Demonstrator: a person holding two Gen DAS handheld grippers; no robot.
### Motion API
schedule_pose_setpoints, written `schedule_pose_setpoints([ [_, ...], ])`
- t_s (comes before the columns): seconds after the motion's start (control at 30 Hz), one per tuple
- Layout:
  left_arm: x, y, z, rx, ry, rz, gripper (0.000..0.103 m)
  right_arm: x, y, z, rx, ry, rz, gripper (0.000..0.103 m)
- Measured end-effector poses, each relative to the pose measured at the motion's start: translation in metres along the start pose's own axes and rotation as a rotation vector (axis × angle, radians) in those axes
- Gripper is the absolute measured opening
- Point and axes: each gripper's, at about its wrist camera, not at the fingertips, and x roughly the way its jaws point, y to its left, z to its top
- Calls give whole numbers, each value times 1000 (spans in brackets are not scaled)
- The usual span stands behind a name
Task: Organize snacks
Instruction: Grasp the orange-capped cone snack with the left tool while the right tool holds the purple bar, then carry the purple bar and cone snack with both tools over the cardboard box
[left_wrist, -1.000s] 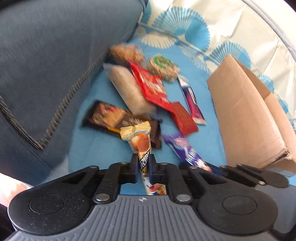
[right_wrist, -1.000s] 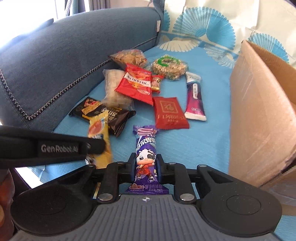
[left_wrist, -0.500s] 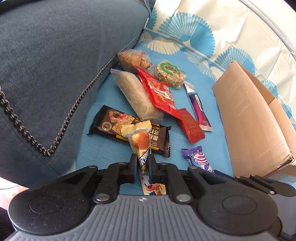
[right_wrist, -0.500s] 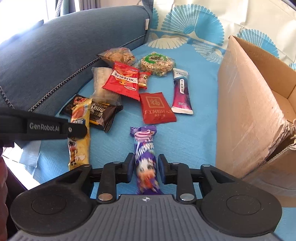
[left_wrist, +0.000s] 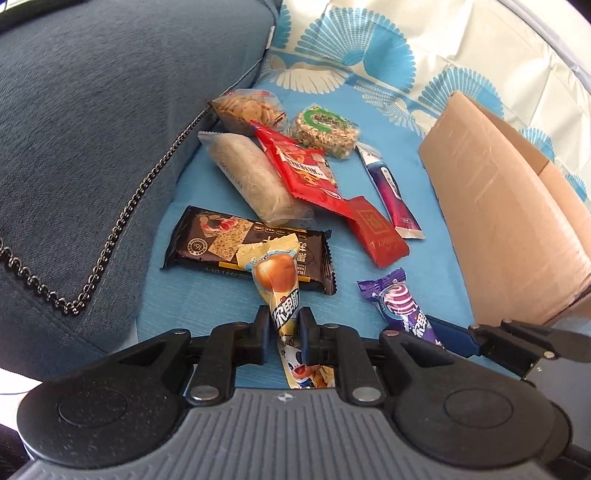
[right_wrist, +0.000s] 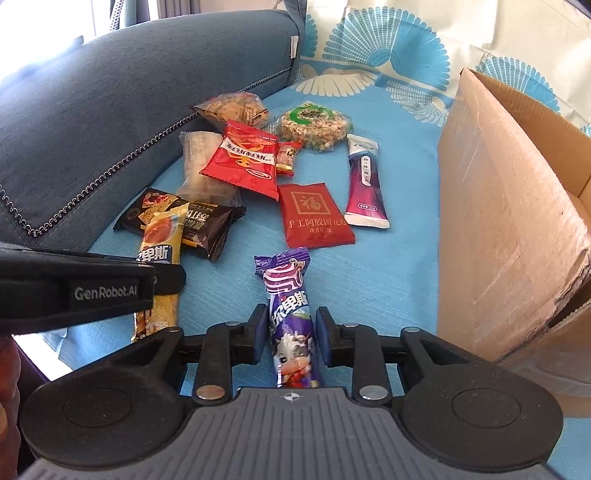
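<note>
A yellow snack bar (left_wrist: 275, 280) lies on the blue seat cover, its far end on a brown cracker pack (left_wrist: 236, 240). My left gripper (left_wrist: 284, 325) still pinches its middle while the jaws are opening; from the right wrist view this gripper's finger (right_wrist: 107, 291) crosses the bar (right_wrist: 160, 240). A purple snack bar (right_wrist: 290, 295) lies between the fingers of my right gripper (right_wrist: 291, 328). Those jaws are closing, with a slim gap left on each side. The left wrist view shows the purple bar (left_wrist: 399, 306) too.
An open cardboard box (right_wrist: 498, 206) stands on the right, close to the right gripper. Several more snack packets, red (right_wrist: 243, 162), dark red (right_wrist: 314, 218), magenta (right_wrist: 365, 184) and clear ones, lie farther back. A grey-blue sofa cushion (left_wrist: 92, 129) rises on the left.
The right jaws let go of the purple bar, which dropped onto the seat, then narrowed around it again. The left jaws stand slightly wider on the yellow bar.
</note>
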Motion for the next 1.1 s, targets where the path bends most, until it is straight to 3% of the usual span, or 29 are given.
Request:
schedule_pose_setpoints([
  [0.23, -1, -2, -2, 11, -8, 9, 16, -6, 0, 1, -8, -27, -15, 20],
  [0.43, -5, 1, 1, -4, -25, 25, 10, -14, -1, 4, -5, -72, -25, 19],
  [0.8, -29, 7, 4, -46, -91, 16, 9, -49, 4, 6, -29, -213, -57, 19],
  [1.1, -65, 4, 6, -37, -180, -35, 9, -106, -3, 6, 1, -382, -96, 19],
])
